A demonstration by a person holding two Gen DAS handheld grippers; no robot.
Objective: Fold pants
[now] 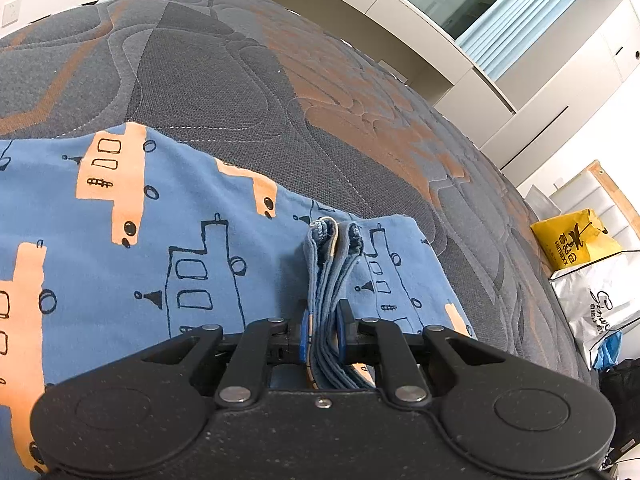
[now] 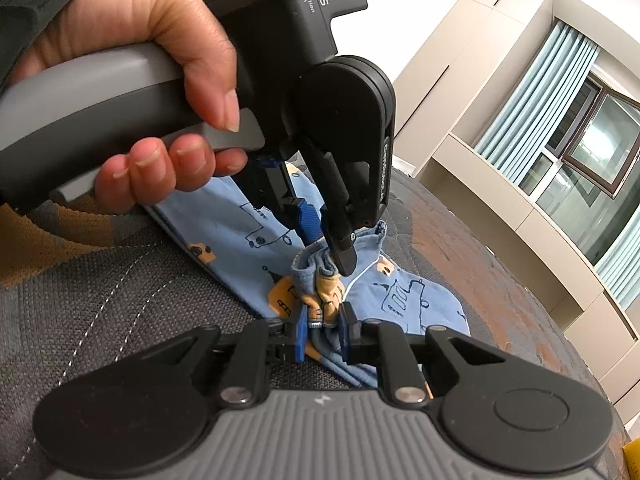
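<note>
The pants [image 1: 120, 248] are blue with orange and line-drawn building prints and lie on a grey and orange quilted mattress [image 1: 240, 80]. My left gripper [image 1: 325, 320] is shut on a bunched stack of their edges. In the right wrist view my right gripper [image 2: 323, 320] is shut on a bunched corner of the pants [image 2: 400, 292]. The left gripper [image 2: 336, 248] comes down from above, held by a hand, and pinches the same bunch just beyond my right fingers. The two grippers are very close together.
The mattress edge [image 1: 520, 208] curves off to the right. Beyond it stand a yellow bag [image 1: 568, 240] and a silver bag [image 1: 596, 300] on the floor. Beige cabinets [image 2: 500, 128] and a curtained window [image 2: 560, 92] line the far wall.
</note>
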